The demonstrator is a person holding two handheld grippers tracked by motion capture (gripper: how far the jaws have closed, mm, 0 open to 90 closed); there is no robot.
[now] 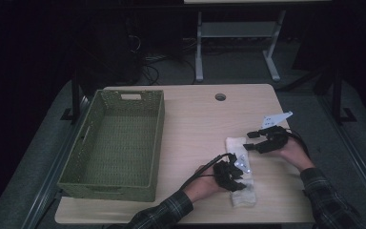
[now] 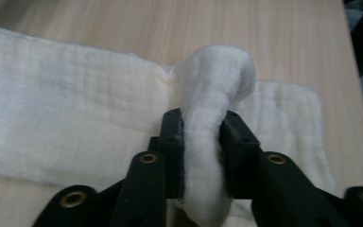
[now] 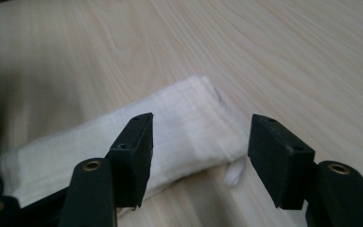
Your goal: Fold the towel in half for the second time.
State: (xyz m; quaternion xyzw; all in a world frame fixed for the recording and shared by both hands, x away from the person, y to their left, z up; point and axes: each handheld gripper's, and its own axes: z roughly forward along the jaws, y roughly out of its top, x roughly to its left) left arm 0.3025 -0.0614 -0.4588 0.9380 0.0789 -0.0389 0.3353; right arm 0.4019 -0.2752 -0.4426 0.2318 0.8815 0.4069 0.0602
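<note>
Left gripper [image 2: 202,142] clamped on a pinched-up fold of the white cloth [image 2: 75,118], pads pressing the bunched fabric from both sides. Right gripper [image 3: 201,151] apart at a middling gap, nothing between the pads, poised just above the cloth's far end [image 3: 184,123]. Folded into a long narrow strip, lying flat on the wooden table [image 1: 195,124] at its right front part, long axis running from the near edge away toward the far side, slightly slanted in the high view [image 1: 240,171]. Near end under the left gripper [image 1: 228,175], far end just beside the right gripper [image 1: 262,140]. From the left gripper view: the raised hump of fabric standing up between the pads, the rest spread flat to either side, a detail too small to read from above. From the right gripper view: the layered folded edge and a small white tab poking out beneath it. From the high view alone: a green woven basket [image 1: 119,143] on the table's left, well apart from the cloth, plus plaid sleeves [image 1: 167,212] entering from the bottom.
</note>
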